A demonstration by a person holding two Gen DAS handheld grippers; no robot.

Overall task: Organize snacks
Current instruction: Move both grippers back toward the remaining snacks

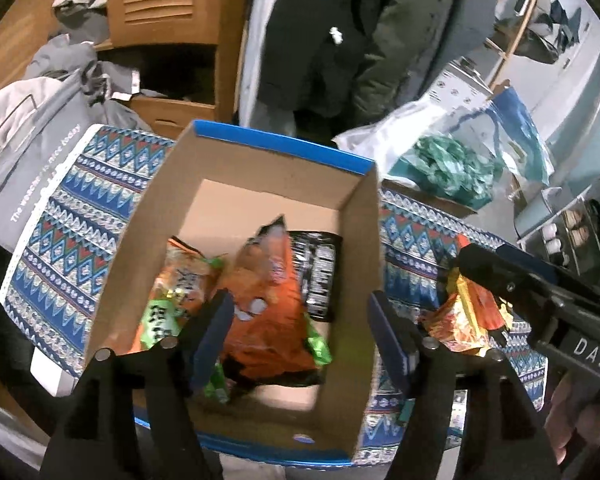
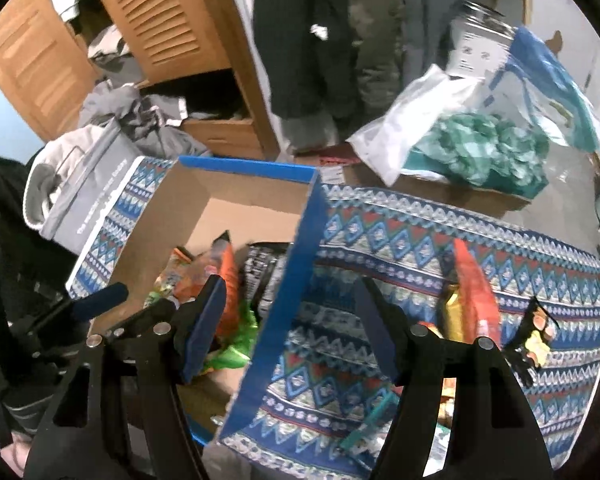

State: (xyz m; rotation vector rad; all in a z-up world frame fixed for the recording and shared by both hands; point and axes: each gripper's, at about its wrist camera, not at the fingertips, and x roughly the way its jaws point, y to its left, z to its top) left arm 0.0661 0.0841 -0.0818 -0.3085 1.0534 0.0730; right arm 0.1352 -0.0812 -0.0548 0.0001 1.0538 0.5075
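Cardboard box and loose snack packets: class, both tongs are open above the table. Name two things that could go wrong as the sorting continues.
1. The cardboard box has its packets heaped at the near end, the orange packet riding high; another dropped on top may slide or stick out.
2. The right tongs straddle the box's blue wall; lowering there could knock the box along the patterned cloth instead of reaching the loose packets beside it.

Box (image 1: pixel 260 152) far half free
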